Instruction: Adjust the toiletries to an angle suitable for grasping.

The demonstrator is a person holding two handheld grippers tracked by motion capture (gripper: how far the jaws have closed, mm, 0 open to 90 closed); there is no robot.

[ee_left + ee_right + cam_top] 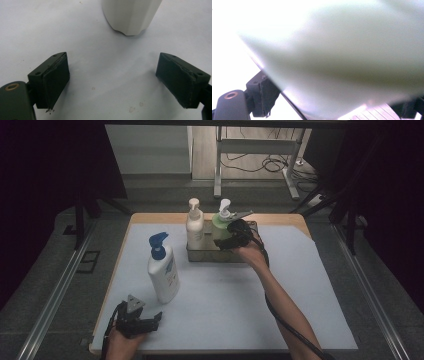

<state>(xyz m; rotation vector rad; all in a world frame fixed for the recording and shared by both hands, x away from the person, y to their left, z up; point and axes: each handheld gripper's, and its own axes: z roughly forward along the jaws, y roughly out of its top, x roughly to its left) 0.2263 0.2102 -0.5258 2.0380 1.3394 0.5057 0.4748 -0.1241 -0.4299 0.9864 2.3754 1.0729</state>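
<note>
A clear basket [200, 255] at the back middle of the white mat [225, 295] holds a white pump bottle [194, 225] and a pale green pump bottle [219, 222]. My right gripper [221, 242] reaches in from the right, its jaws closed around the green bottle's body. In the right gripper view the green bottle [337, 57] is close and blurred between the jaws, and the left pad [265, 96] lies against it. A white bottle with a blue pump [163, 270] stands left of centre. My left gripper [152, 320] rests open near the front left edge, facing that bottle's base [130, 15].
The wooden table edge [215, 216] runs just behind the basket. Metal rails [60, 290] flank the table on the floor at both sides. A desk frame [292, 175] and loose cables lie beyond the far edge. Bare mat spreads across the front right.
</note>
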